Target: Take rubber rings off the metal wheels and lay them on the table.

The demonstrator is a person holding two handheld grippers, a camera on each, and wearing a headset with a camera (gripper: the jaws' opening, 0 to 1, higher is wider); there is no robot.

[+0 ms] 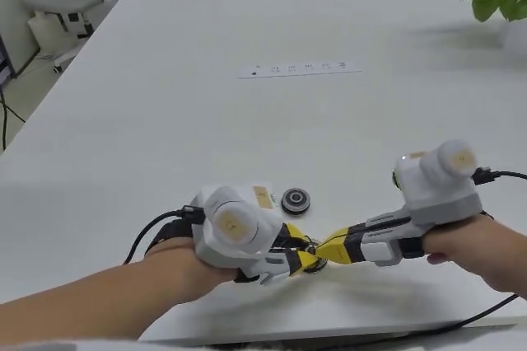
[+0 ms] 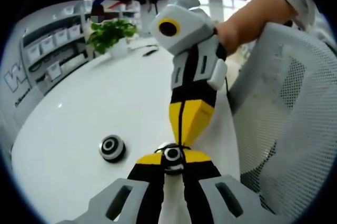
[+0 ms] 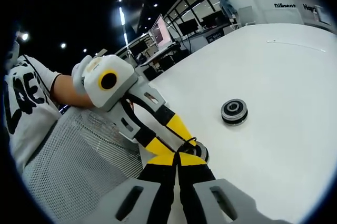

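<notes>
left gripper point(image 1: 305, 260) — jaws clamped on metal wheel point(image 2: 172, 155) | right gripper point(image 1: 323, 252) — jaws pinched narrow on its rubber ring point(image 3: 189, 141) | second wheel point(image 1: 296, 200) on table point(image 1: 247, 120), 11 o'clock of the tips

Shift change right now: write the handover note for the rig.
Left gripper: shut on a metal wheel.
Right gripper: shut, tips at that wheel's rubber ring; whether it grips the ring is unclear.
Second wheel: lying on the white table, ring on.
Done: nothing yet. Left: both rings off and laid on the table.
</notes>
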